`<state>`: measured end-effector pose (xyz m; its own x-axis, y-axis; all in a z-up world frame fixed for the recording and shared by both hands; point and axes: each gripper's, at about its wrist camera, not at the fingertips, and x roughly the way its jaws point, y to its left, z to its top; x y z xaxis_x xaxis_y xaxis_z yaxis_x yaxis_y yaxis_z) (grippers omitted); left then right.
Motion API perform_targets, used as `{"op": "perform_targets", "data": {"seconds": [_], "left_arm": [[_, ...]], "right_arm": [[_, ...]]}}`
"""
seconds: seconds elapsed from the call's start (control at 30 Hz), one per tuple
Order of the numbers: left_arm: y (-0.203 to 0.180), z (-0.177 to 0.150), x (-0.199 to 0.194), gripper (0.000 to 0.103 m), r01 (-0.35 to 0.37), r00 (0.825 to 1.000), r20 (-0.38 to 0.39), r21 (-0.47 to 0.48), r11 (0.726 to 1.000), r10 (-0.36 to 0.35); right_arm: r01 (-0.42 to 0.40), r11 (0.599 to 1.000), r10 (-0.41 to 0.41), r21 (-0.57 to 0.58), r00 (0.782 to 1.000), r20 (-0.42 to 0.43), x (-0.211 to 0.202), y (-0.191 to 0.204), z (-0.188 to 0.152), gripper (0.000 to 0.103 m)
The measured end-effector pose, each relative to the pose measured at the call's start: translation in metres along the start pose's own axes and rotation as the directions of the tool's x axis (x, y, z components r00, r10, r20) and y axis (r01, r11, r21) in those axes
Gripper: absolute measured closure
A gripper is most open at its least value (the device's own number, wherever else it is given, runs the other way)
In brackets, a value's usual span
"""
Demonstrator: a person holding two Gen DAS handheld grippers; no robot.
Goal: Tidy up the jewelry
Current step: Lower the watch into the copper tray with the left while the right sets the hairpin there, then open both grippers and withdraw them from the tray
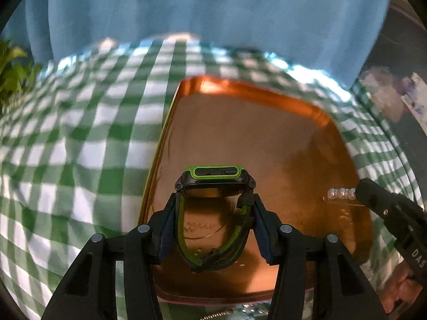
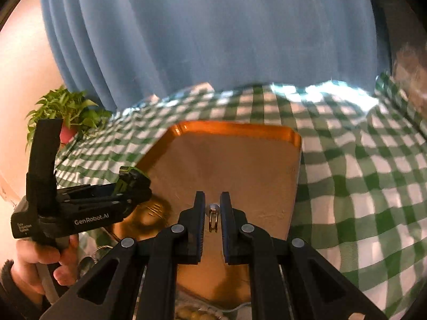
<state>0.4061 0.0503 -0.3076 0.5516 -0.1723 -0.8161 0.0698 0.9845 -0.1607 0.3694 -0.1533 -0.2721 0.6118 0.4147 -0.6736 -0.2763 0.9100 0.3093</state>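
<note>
Biggest risk here: dropping both pieces too early and watching them skid or bounce on that slick copper tray, maybe knocking into each other since the two grippers hang close together over it. Left gripper clamped on a green-and-black sports watch, strap looped and buckled, chunky case, lime trim. Right gripper nearly closed, pinching a pearl bracelet with small shiny round beads. Both held over the tray, not yet down. Checked tablecloth underneath.
</note>
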Motion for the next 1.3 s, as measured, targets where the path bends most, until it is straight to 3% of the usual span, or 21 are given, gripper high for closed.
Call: {"op": "perform_targets", "data": {"seconds": [0.1, 0.33, 0.43, 0.6, 0.83, 0.97, 1.3], "left_arm": [[0.002, 0.000, 0.002, 0.050, -0.050, 0.999, -0.006, -0.024, 0.998, 0.050], [0.003, -0.015, -0.008, 0.049, -0.079, 0.997, 0.006, -0.045, 0.996, 0.079], [0.000, -0.028, -0.018, 0.047, -0.095, 0.995, 0.005, -0.020, 0.995, 0.095], [-0.005, -0.035, -0.024, 0.045, -0.093, 0.996, -0.015, 0.004, 0.996, 0.093], [-0.021, -0.048, -0.029, 0.035, -0.088, 0.995, -0.045, 0.043, 0.995, 0.090], [-0.020, -0.053, -0.034, 0.034, -0.062, 0.997, -0.049, 0.036, 0.997, 0.064], [-0.024, -0.064, -0.037, 0.034, -0.077, 0.996, -0.042, 0.119, 0.990, 0.083]], "right_arm": [[-0.005, 1.000, 0.005, 0.003, 0.999, -0.053, 0.013, -0.006, -0.004, 0.093], [-0.002, 1.000, 0.003, 0.014, 0.995, -0.099, 0.022, -0.012, -0.013, 0.093], [-0.005, 1.000, 0.006, 0.008, 0.988, -0.156, 0.026, -0.012, -0.023, 0.089], [0.048, 0.999, -0.050, -0.019, 0.988, -0.146, 0.009, -0.009, -0.034, 0.077], [0.050, 0.997, -0.059, -0.057, 0.983, -0.171, 0.005, -0.011, -0.039, 0.076], [0.052, 0.998, -0.060, -0.046, 0.982, -0.177, 0.000, -0.012, -0.044, 0.077], [0.022, 1.000, -0.023, -0.007, 0.981, -0.194, -0.014, -0.012, -0.056, 0.079]]}}
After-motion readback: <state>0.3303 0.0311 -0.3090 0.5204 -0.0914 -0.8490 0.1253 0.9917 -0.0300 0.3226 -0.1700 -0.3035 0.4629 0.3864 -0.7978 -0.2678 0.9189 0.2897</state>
